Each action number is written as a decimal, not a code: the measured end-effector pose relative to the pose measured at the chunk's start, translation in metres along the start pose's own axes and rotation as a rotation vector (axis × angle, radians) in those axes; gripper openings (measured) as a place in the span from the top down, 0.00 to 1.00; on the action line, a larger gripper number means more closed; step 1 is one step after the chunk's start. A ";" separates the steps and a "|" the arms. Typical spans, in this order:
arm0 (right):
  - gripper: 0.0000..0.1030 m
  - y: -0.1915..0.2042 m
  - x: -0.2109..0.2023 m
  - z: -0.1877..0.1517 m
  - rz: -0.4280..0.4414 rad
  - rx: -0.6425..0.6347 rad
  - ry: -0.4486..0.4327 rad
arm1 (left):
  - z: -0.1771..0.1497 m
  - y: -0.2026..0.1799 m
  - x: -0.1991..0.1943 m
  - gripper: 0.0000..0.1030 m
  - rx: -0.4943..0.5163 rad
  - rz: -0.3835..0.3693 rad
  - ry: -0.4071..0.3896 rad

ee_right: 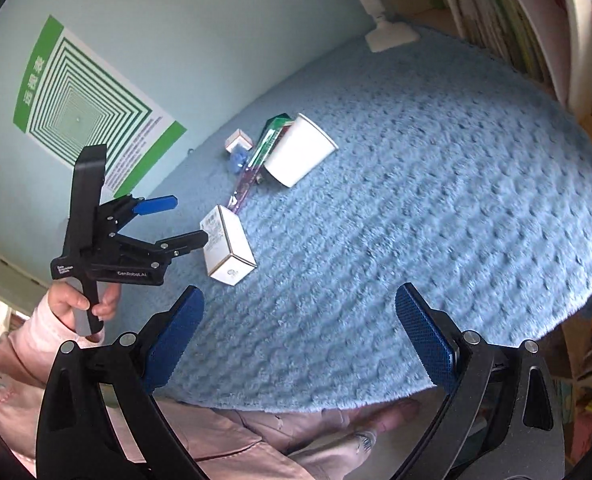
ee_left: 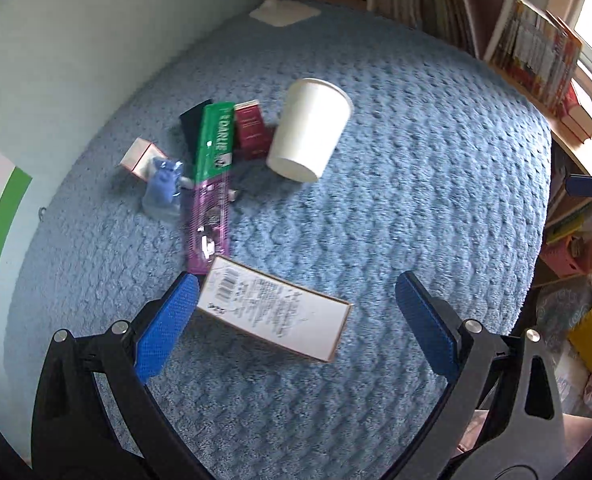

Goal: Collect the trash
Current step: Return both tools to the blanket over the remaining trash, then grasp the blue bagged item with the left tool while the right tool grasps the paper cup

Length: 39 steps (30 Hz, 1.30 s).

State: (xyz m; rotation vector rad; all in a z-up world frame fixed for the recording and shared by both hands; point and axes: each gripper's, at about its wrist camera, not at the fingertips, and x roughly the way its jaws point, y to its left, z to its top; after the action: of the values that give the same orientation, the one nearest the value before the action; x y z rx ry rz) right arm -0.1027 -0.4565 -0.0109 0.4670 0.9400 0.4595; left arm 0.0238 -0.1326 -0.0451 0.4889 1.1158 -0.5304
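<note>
A white carton with a barcode (ee_left: 274, 309) lies on the blue fleece table cover (ee_left: 416, 200), between the open fingers of my left gripper (ee_left: 296, 292), near its left pad. Beyond it lie a green-purple toothpaste box (ee_left: 211, 184), a dark red box (ee_left: 251, 130), a small pink-white box (ee_left: 138, 158), a crumpled blue wrapper (ee_left: 162, 188) and a white paper cup (ee_left: 310, 134) tilted on its side. My right gripper (ee_right: 300, 312) is open and empty above the cover's near edge. In the right wrist view the left gripper (ee_right: 186, 220) hovers left of the carton (ee_right: 228, 246).
A light blue wall with a green striped poster (ee_right: 84, 100) borders the table on the left. A white lamp base (ee_left: 284, 10) stands at the far end. Bookshelves (ee_left: 536, 52) line the right. The person's pink-clothed lap (ee_right: 236, 436) is below the near edge.
</note>
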 end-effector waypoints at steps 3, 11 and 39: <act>0.07 0.014 0.019 0.020 0.015 -0.034 0.023 | 0.001 0.028 0.003 0.06 -0.037 0.036 0.003; 0.07 0.039 0.068 0.060 0.039 -0.051 0.083 | 0.014 0.090 0.023 0.06 -0.069 0.095 0.022; 0.07 -0.015 0.195 0.143 -0.075 0.267 0.177 | 0.063 0.174 0.138 0.11 -0.103 -0.058 0.096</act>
State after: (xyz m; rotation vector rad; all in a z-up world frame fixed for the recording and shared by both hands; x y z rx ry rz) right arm 0.1199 -0.3848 -0.0737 0.6379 1.1935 0.3113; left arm 0.2234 -0.0577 -0.1322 0.3970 1.2459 -0.5009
